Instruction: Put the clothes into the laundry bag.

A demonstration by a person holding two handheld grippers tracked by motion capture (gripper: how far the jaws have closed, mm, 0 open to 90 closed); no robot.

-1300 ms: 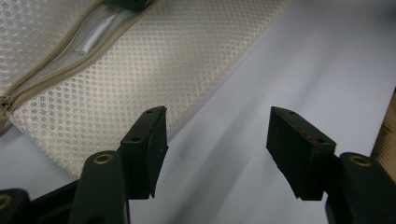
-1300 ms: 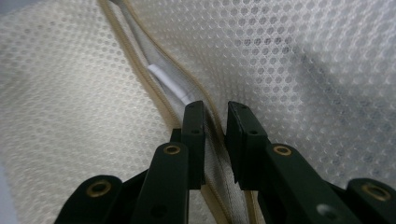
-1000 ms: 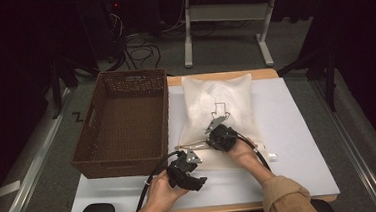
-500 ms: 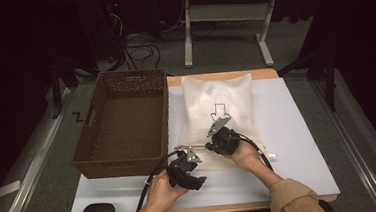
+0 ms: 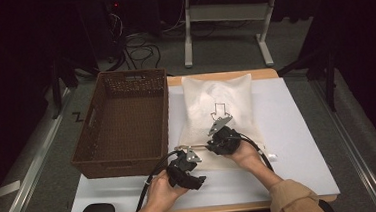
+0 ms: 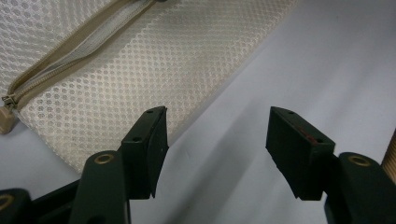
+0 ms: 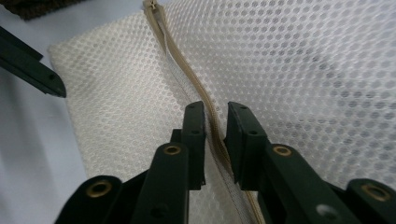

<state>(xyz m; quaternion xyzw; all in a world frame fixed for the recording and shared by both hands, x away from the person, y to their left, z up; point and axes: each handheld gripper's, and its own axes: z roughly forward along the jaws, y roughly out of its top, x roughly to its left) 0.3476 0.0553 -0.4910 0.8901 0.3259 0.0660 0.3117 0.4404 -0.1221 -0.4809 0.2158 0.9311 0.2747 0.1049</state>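
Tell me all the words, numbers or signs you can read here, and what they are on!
No words, brand names or numbers can be read anywhere.
The one sign: an arrow outline drawn in dark lines on the white mesh bag, with its tip toward the person.
The brown basket and the white table bear no writing.

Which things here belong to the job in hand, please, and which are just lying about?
In the job: mesh bag, its zipper, right gripper, left gripper.
Lying about: wicker basket, floor cables.
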